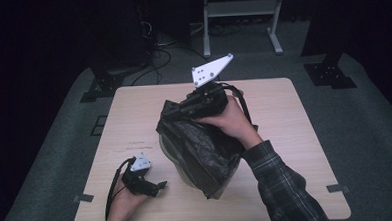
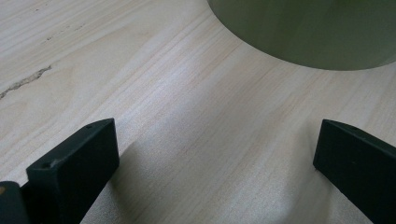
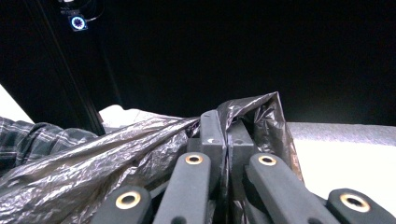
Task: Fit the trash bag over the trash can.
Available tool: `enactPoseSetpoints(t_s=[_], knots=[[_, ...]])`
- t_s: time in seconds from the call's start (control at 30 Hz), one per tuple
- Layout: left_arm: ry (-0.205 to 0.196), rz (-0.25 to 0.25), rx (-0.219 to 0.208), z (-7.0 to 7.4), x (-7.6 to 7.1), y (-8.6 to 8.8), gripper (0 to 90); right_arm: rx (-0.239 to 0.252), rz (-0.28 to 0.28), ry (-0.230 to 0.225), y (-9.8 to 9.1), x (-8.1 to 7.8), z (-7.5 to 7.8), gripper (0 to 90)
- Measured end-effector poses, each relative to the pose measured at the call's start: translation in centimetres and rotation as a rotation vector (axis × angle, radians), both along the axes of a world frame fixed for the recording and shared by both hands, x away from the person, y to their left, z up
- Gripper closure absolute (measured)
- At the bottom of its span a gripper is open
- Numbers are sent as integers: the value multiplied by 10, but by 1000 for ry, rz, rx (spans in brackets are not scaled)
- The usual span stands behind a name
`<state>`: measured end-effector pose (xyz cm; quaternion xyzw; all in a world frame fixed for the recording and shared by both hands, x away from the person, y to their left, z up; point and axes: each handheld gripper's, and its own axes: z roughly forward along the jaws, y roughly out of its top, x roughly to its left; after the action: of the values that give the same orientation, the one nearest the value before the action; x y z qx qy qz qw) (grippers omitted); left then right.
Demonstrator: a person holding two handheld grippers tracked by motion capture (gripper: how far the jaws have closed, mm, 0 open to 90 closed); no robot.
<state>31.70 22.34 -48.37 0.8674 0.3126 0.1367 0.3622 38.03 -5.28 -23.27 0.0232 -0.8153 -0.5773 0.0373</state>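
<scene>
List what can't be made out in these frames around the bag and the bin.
- Bin: in the high view the black bag drapes over it, hiding its rim, mouth and inside.
- Bin in the left gripper view: cut off by the top edge.
- Bag opening: lost in crumpled folds, right gripper view.
- Right gripper: shut on the bag; how much film sits between the fingers is hidden.
- Background: too dark.
</scene>
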Motion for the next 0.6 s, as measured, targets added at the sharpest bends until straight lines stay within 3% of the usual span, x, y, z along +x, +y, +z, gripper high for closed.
enactPoseSetpoints(t_s=[0.37,0.6], knots=[[0,0,1,0,0,0,0,19,59,28,50,12,0,890],[0,-1,-1,0,0,0,0,17,61,41,61,17,0,888]])
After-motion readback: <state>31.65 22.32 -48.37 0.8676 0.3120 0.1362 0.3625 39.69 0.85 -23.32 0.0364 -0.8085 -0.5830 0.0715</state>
